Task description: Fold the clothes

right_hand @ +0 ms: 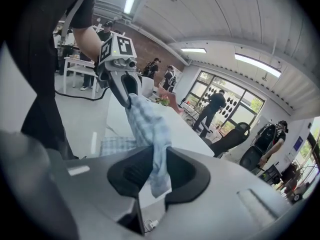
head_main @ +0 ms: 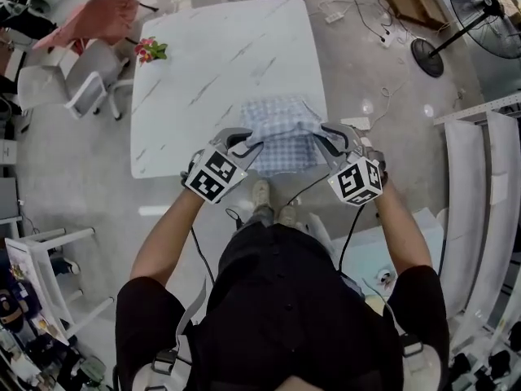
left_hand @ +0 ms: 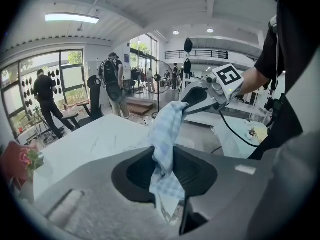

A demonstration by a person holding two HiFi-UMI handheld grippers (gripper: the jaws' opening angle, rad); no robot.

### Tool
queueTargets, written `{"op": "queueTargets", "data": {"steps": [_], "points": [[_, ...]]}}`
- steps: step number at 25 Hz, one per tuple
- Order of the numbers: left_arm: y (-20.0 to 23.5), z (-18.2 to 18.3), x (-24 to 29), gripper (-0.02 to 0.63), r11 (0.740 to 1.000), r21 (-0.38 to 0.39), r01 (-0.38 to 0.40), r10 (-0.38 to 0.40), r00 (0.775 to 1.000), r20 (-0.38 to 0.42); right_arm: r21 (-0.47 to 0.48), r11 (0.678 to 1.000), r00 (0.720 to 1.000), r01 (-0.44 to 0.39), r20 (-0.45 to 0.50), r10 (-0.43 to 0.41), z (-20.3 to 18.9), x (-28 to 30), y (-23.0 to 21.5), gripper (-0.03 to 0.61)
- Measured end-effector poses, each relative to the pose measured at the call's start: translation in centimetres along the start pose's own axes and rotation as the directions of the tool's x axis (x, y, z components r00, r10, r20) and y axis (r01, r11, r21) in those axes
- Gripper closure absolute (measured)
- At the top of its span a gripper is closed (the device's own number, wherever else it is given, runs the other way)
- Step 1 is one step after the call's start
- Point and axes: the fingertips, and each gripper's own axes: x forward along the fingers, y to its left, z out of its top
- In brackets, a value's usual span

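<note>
Head view looks steeply down over the person's shoulders onto the table. Each claw view sits close behind its own jaws, facing the opposite claw — right claw, left claw — and all three share the checked cloth.

White table bearing pink flowers; grey chair beside; floor fan.

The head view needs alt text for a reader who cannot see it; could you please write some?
Seen from above, a person holds a blue checked cloth at the near edge of a white table, with the left gripper and the right gripper each shut on one side of it. Flowers sit at the table's far left corner.
</note>
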Motion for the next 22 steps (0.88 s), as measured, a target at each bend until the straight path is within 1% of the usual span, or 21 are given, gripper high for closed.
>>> {"op": "queueTargets", "data": {"steps": [3,7,9,13,17,18,20,22], "points": [[-2.5,-3.1,0.3,0.509,1.000,-0.011,-0.013,0.012,0.999,-0.038,-0.053,0.997,0.998,-0.064,-0.003,0.064,-1.5,-0.5,3.7,0.497],[-5.4,-6.7,0.7,0.509,0.999,-0.038,-0.025,0.022,0.996,-0.083,-0.127,0.981,0.989,-0.147,-0.039,0.143,-3.7,-0.6,8.1,0.495],[-6.5,-8.1,1.1,0.509,0.999,-0.043,-0.030,0.026,0.995,-0.098,-0.132,0.975,0.984,-0.177,-0.056,0.171,-4.6,-0.4,9.7,0.494],[-7.9,-11.1,2.2,0.505,0.999,-0.020,-0.042,0.039,0.986,-0.162,-0.131,0.965,0.971,-0.228,-0.102,0.216,-7.0,0.6,12.7,0.492],[-9.1,-12.9,3.2,0.491,1.000,-0.023,-0.020,0.015,0.980,-0.200,-0.141,0.945,0.948,-0.294,-0.166,0.271,-9.1,1.1,14.9,0.466],[-9.4,-13.2,3.4,0.477,0.999,-0.033,-0.005,-0.002,0.979,-0.204,-0.133,0.939,0.940,-0.317,-0.178,0.292,-9.4,1.1,15.4,0.444],[-10.1,-13.5,3.7,0.421,0.998,-0.044,0.039,-0.047,0.976,-0.212,-0.108,0.923,0.919,-0.368,-0.195,0.344,-9.8,1.0,16.2,0.384],[-10.7,-13.5,3.9,0.370,0.995,-0.038,0.088,-0.094,0.971,-0.220,-0.073,0.905,0.894,-0.420,-0.206,0.398,-9.8,1.0,16.8,0.289]]}}
